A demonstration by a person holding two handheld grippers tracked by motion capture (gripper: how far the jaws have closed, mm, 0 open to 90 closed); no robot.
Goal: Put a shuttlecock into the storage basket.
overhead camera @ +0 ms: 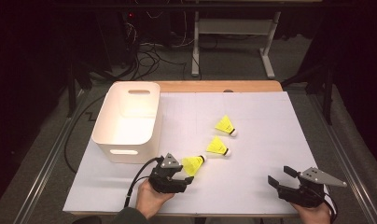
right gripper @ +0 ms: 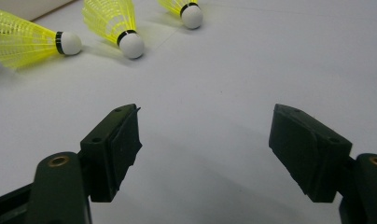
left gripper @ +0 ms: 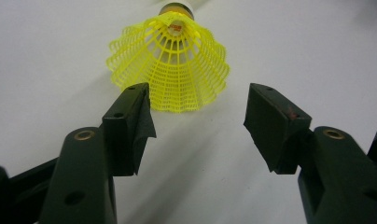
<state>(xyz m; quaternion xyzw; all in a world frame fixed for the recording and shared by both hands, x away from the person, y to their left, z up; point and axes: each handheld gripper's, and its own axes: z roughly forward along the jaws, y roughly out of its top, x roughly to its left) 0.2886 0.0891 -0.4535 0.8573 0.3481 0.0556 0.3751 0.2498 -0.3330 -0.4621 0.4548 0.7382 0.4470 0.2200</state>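
Observation:
Three yellow shuttlecocks with white cork tips lie on the white sheet: the nearest (overhead camera: 193, 164), a middle one (overhead camera: 218, 146) and a far one (overhead camera: 225, 125). My left gripper (overhead camera: 184, 176) is open right behind the nearest shuttlecock (left gripper: 170, 65), whose mesh skirt faces the jaws and reaches just between their tips. In its own view the left gripper (left gripper: 199, 109) has the left pad (left gripper: 142, 121) at the skirt's rim and the right pad clear of it. My right gripper (overhead camera: 281, 176) rests open at the front right, nothing between its jaws (right gripper: 205, 126). Its view shows the shuttlecocks (right gripper: 23, 42) (right gripper: 114, 23) (right gripper: 184, 9) farther off.
A white plastic bin (overhead camera: 126, 142) with cut-out handles stands at the left, just behind the left gripper. The white sheet (overhead camera: 261, 140) covers most of a wooden table (overhead camera: 214, 86). Cables and a desk frame (overhead camera: 233, 28) lie on the dark floor beyond.

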